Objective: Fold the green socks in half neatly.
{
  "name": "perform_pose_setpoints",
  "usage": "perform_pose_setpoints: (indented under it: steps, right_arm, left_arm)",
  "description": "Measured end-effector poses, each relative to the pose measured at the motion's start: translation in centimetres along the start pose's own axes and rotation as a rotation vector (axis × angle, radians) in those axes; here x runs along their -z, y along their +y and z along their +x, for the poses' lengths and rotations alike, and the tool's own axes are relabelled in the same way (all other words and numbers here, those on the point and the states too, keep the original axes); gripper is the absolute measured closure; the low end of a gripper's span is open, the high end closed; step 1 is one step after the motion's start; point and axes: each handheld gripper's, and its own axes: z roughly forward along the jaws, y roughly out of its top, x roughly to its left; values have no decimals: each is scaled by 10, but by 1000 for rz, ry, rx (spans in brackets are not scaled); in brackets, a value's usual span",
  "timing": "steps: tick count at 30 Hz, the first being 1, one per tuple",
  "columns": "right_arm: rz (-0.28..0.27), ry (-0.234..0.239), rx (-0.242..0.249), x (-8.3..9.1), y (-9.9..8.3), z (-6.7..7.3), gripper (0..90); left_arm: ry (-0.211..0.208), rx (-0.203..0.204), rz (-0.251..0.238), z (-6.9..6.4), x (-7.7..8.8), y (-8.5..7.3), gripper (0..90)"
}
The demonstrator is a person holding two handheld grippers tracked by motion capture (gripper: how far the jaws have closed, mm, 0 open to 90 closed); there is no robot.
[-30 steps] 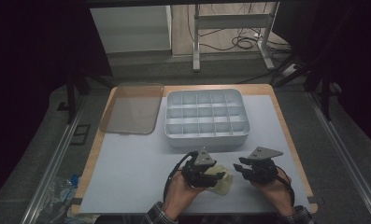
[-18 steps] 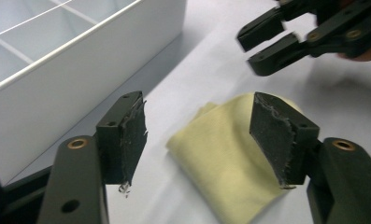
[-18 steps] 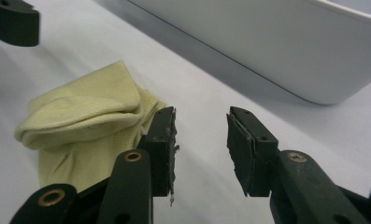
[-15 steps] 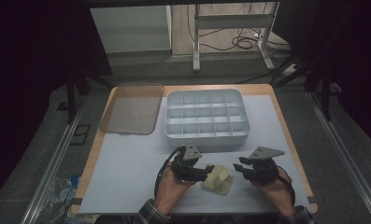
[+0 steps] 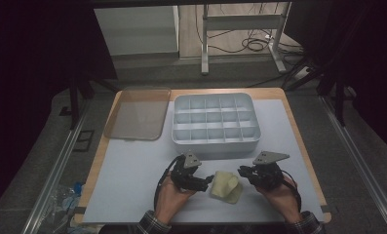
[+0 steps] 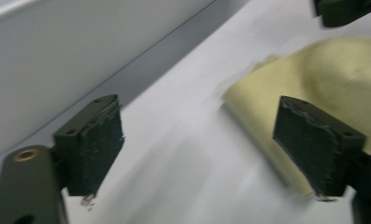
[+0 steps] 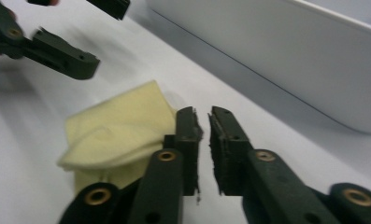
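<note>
High view: cloth [image 5: 226,185] between claws.

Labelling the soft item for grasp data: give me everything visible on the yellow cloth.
The cloth is pale yellow, fine-woven and matte, loosely folded into a rumpled bundle with one layer bulging up. It lies on the white mat near the table's front edge, in front of the divided tray, between the two grippers. Neither gripper's pads press on it.

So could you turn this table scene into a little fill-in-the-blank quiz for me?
1. The folded cloth between the two grippers is pale ____.
2. The jaws of the left gripper stand ____, with nothing clamped.
3. The white divided tray sits to the ____ of the clear lid in the high view.
Missing words: yellow; open; right
</note>
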Motion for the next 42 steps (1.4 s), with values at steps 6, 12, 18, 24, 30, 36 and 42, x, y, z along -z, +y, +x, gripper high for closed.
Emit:
perform_pose_setpoints:
  steps: [6,12,18,24,30,36,42]
  right_arm:
    - [0,44,25,-6,12,11,871]
    - [10,78,55,-12,15,23,871]
    - [31,94,59,-13,7,29,869]
    - [45,80,47,-9,-6,31,863]
    - [73,70,38,-17,-19,29,866]
    - [67,67,39,-17,-20,30,859]
    - [41,73,54,0,-17,39,854]
  left_arm:
    - [54,23,49,15,-1,-18,88]
    - [75,50,80,24,-4,-31,79]
    - [82,48,84,25,-4,-32,75]
    - [86,42,88,25,-5,-31,72]
    - [86,42,90,25,-5,-32,71]
    - [86,42,90,25,-5,-32,70]
    - [86,42,90,25,-5,-32,71]
